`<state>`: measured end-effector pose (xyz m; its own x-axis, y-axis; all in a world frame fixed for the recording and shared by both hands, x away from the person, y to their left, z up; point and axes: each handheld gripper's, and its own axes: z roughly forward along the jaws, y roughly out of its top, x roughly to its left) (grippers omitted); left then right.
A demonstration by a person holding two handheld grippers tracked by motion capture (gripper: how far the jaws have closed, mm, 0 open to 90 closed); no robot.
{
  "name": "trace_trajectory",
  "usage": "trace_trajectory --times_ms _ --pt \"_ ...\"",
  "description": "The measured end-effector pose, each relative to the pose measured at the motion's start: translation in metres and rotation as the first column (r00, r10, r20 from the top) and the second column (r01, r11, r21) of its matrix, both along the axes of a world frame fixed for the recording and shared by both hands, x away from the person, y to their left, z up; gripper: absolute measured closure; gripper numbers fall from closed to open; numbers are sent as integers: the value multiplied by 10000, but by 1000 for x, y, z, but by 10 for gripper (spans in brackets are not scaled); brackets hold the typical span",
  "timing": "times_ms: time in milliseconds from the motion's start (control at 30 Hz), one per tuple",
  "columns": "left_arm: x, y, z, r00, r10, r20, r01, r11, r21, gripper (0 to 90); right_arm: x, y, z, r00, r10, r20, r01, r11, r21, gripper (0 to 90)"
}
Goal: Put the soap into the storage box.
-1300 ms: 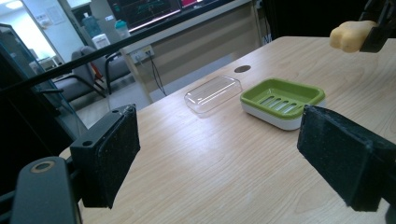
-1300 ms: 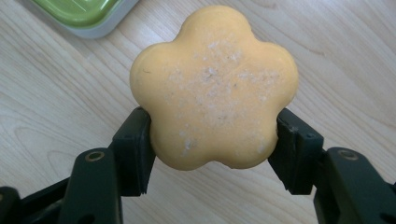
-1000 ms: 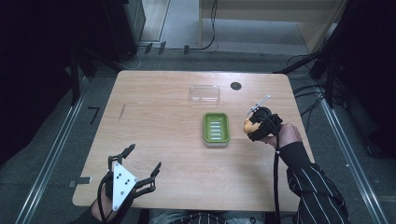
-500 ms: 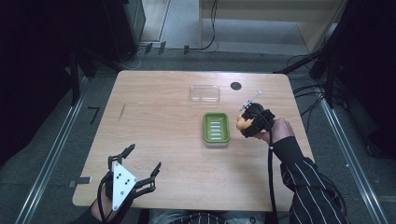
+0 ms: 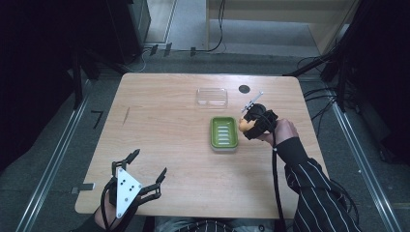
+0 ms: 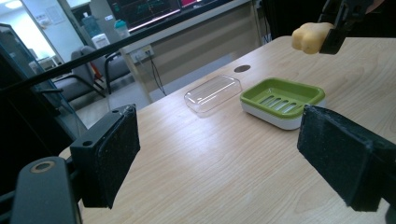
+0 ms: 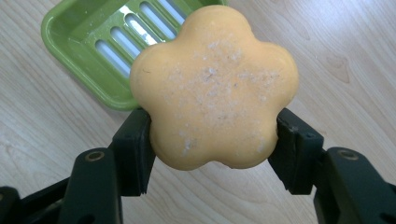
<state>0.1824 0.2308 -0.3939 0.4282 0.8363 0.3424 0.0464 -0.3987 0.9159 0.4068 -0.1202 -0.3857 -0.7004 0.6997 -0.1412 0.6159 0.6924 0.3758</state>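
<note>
From above, your right gripper (image 5: 247, 123) holds a yellow flower-shaped soap bar (image 5: 244, 124) just beside the green slotted soap dish (image 5: 223, 134); your left gripper (image 5: 145, 170) rests spread at the wooden table's (image 5: 164, 121) near edge. Through your left gripper view, its jaws gape wide, holding nothing, with a clear plastic lid (image 6: 212, 94) behind the dish. Your right gripper view shows both jaws pinching the soap's sides above the dish's edge.
</note>
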Motion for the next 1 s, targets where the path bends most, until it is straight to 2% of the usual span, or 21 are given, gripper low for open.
trace_trajectory --times_ms 400,1000 --pt "0 0 0 10000 2 4 -2 10000 -24 135 4 15 3 9995 316 68 -316 9995 16 399" --pt "1 -1 0 10000 -49 -9 49 10000 5 135 6 28 6 9977 648 213 -649 9979 50 399"
